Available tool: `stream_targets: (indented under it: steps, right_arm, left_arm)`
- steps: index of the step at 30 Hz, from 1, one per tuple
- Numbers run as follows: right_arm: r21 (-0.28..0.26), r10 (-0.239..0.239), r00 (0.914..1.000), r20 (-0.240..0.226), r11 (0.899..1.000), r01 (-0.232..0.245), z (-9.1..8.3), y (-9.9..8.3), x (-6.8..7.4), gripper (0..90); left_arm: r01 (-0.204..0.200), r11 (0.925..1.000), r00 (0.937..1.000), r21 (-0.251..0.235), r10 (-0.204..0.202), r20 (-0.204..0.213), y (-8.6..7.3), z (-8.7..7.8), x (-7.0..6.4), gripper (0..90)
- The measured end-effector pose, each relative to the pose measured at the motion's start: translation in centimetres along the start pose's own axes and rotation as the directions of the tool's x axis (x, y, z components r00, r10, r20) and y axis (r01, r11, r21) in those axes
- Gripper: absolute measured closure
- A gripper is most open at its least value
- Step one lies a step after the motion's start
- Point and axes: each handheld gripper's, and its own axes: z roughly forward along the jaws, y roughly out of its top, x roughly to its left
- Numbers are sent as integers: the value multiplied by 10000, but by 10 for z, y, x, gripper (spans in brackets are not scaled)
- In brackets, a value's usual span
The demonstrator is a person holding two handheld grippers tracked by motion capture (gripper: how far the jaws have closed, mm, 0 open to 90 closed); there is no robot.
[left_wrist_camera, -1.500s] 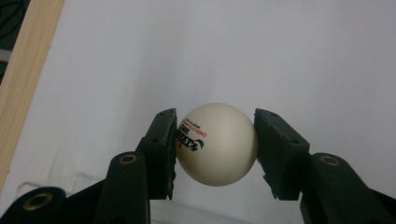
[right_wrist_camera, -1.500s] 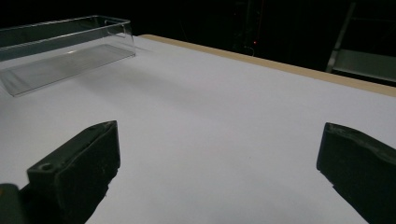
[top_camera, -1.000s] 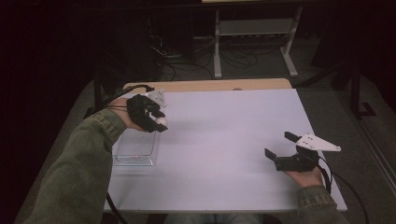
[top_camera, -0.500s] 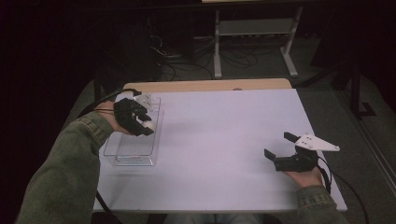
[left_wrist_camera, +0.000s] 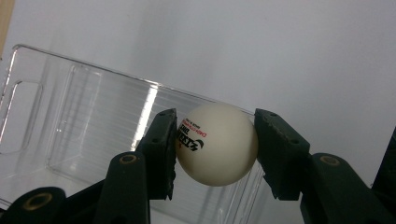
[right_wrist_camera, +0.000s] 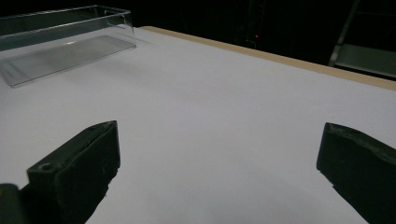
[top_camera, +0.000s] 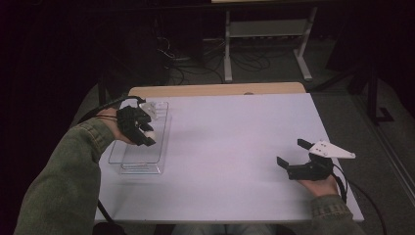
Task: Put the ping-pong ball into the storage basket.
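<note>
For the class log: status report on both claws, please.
Left claw shut on white printed table-tennis ball, over clear plastic bin. Right claw open, empty. Nothing in the way.

left gripper [top_camera: 147,135] fingers clamped, right gripper [top_camera: 292,153] fingers spread

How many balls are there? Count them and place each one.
1. The white ball is clamped between the left gripper's jaws, held over the clear tray at the table's left. None other shows, though the hand covers part of the tray.
</note>
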Motion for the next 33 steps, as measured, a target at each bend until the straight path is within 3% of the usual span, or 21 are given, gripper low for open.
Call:
stream_targets:
  steps: [3, 21, 33]
  right_arm:
    - [4, 5, 10000, -11, 10000, -5, 0, 0, 0, 0]
    - [1, -19, 10000, -22, 10000, 19, 0, 0, 0, 0]
    - [16, 1, 10000, -55, 10000, -1, 0, 0, 0, 0]
  left_arm:
    - [-57, 9997, 10000, 245, 57, 9, 0, 3, 1, 508]
    - [-357, 9987, 9993, 364, 353, 118, 5, 11, -2, 508]
    - [-290, 9981, 9993, 550, 278, 231, 3, 21, -2, 508]
